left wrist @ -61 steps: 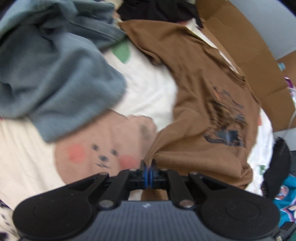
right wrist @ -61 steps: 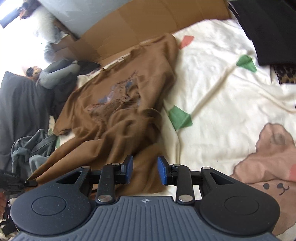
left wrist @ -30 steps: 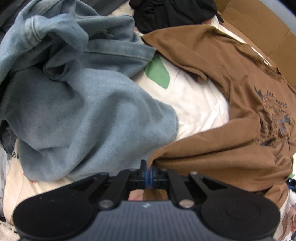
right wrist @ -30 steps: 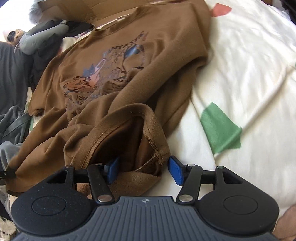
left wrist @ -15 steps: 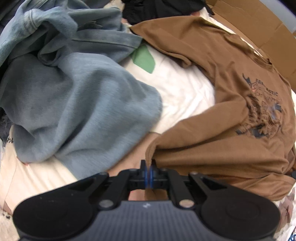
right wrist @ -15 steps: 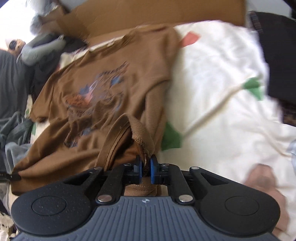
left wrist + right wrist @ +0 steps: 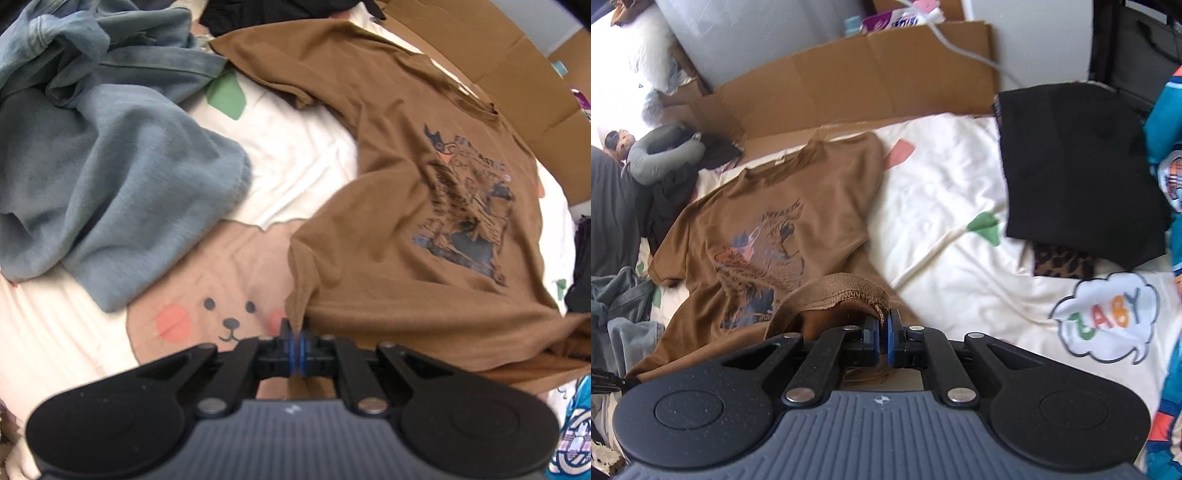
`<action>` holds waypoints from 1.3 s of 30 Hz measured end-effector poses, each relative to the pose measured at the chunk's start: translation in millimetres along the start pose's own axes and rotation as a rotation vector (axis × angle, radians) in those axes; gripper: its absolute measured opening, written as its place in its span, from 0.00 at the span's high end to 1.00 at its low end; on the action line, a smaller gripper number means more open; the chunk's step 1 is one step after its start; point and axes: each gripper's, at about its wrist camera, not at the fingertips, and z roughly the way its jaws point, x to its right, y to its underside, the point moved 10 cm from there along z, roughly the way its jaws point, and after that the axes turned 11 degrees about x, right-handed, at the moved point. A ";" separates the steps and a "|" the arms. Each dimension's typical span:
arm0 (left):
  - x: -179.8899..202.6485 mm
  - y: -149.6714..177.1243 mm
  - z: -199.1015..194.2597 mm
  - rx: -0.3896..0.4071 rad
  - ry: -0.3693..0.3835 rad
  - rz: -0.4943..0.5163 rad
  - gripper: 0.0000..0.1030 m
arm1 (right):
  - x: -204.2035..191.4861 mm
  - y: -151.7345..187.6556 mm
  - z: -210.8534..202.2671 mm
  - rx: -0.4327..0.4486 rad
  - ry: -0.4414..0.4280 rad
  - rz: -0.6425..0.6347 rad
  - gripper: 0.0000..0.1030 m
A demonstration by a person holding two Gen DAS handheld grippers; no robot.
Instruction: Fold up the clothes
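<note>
- Left gripper [image 7: 295, 341]: blue pads pressed together on a pinch of hem at one bottom corner of the brown T-shirt [image 7: 399, 229], fabric rising in a small peak out of the pads.
- Right gripper [image 7: 882, 328]: pads closed to a thin slit on the stitched hem at the other bottom corner of the brown T-shirt [image 7: 798, 206], a loop of folded-over hem arching just left of the fingers.
- Brown T-shirt: spread print-side up on a cream bedsheet [image 7: 306, 158], collar toward the cardboard [image 7: 857, 85] at the far edge, dark graphic with lettering on the chest, lower edge lifted and stretched between the two grippers.
- Left wrist view: heap of blue-grey clothes [image 7: 110, 147] on the left, apart from the shirt body, cream sheet and a green patch between them; bear face [image 7: 229, 317] printed on the sheet just beside the pinched corner.
- Right wrist view: black garment [image 7: 1078, 166] lying flat on the right, well apart from the shirt; leopard-print piece [image 7: 1060, 262] poking out under its near edge; "BABY" cloud print [image 7: 1108, 317] near the right edge.
</note>
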 end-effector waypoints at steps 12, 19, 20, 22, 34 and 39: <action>-8.4 -4.8 -5.0 0.025 -0.043 0.002 0.97 | 13.7 30.5 -2.2 -0.056 -0.062 0.078 0.93; -24.5 -0.3 3.1 0.016 -0.079 -0.001 0.97 | 28.8 38.6 11.1 -0.065 -0.062 0.135 0.56; -27.6 1.4 6.0 0.011 -0.086 -0.001 0.97 | 31.0 39.7 13.0 -0.066 -0.062 0.143 0.56; -33.3 4.3 11.9 0.003 -0.098 -0.002 0.97 | 35.3 42.0 16.8 -0.068 -0.062 0.160 0.55; -45.1 14.6 32.7 -0.018 -0.128 0.031 0.97 | 40.1 118.6 69.5 -0.265 -0.017 0.293 0.53; -46.5 16.7 32.2 -0.032 -0.110 0.040 0.97 | 32.0 154.7 80.6 -0.433 0.001 0.279 0.53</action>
